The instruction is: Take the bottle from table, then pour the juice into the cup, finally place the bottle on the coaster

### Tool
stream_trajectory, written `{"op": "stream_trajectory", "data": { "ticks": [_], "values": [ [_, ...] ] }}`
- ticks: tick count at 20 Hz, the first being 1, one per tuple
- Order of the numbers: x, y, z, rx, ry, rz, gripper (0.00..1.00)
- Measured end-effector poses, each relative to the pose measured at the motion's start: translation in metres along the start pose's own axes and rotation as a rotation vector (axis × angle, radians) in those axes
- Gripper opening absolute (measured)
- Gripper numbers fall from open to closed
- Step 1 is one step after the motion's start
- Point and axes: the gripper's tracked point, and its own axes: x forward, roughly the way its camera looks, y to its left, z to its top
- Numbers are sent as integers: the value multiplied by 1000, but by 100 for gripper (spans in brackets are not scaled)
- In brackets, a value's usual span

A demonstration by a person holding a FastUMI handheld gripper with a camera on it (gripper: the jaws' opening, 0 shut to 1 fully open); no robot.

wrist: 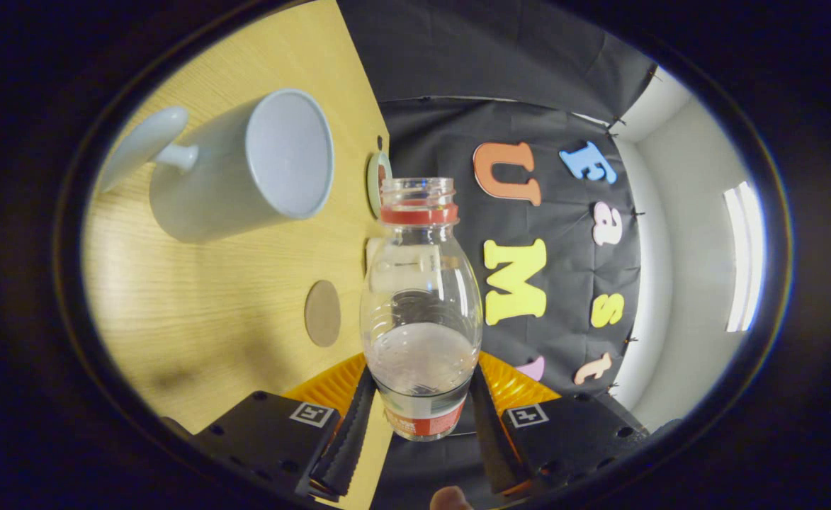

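Note:
My gripper [421, 407] is shut on a clear plastic bottle [421, 297], with both fingers [350, 432] pressing on its lower body near the red label. The bottle has no cap, carries a red ring under its open mouth, and holds a little pale liquid near the fingers. The view is rolled, so the wooden table [195, 319] stands like a wall beside the bottle. A pale blue-grey cup [245, 170] with a handle sits on that table beyond the fingers, its open mouth level with the bottle's mouth. A round brown coaster [322, 313] lies on the table beside the bottle's body.
A small round greenish thing [378, 183] sits at the table's edge just behind the bottle's neck. A white object [371, 251] shows partly behind the bottle. A person's fingertip [450, 499] shows below the fingers. Black cloth and a white wall lie beyond the table.

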Motion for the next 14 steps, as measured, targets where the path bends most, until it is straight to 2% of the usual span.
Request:
{"op": "stream_trajectory", "data": {
  "ticks": [14],
  "values": [
    [-4, -28, 5, -158, -18, -39, 74]
  ]
}}
